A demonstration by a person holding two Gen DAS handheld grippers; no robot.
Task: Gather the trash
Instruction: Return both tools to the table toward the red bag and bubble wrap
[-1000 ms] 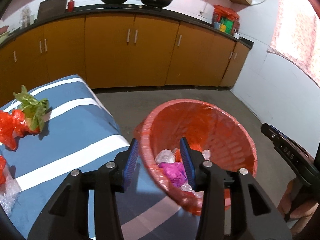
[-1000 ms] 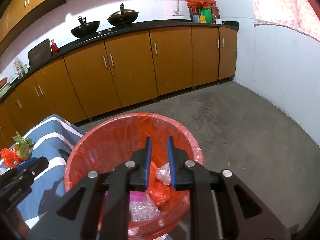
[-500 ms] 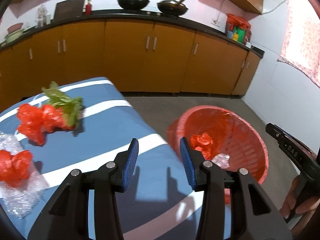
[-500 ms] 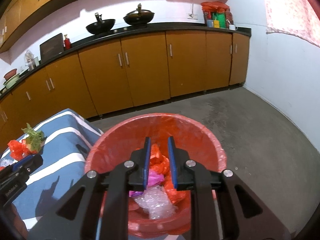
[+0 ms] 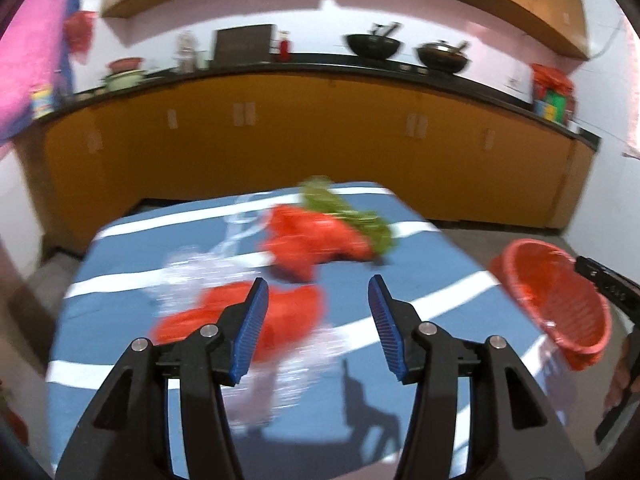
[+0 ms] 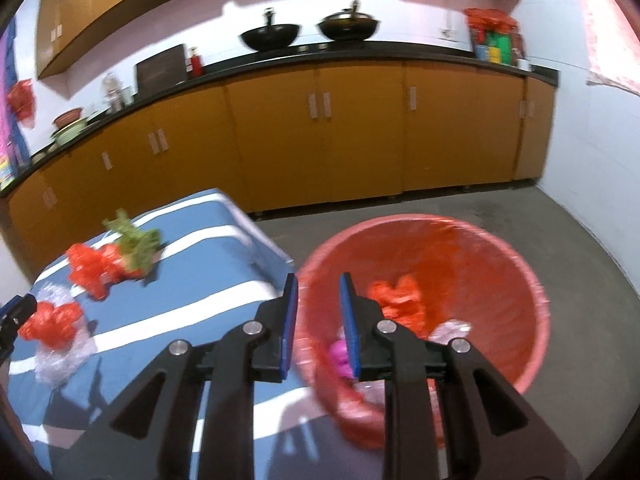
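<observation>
A red bin (image 6: 460,248) lined with a red bag stands on the floor right of the blue striped table (image 6: 200,280); it holds red, pink and clear wrappers. On the table lie a red wrapper with green leaves (image 5: 320,236), and a red wrapper on clear plastic (image 5: 280,320). My left gripper (image 5: 316,320) is open and empty above the near red wrapper. My right gripper (image 6: 318,316) is open a little and empty, over the bin's left rim. The bin also shows in the left wrist view (image 5: 560,300).
Orange kitchen cabinets (image 6: 360,128) under a black counter with two woks (image 6: 312,32) run along the back wall. Grey floor (image 6: 520,216) lies beyond the bin, with a white wall to the right.
My left gripper has swung left from the bin to over the table's trash. My right gripper has opened slightly and shifted left toward the bin's rim.
</observation>
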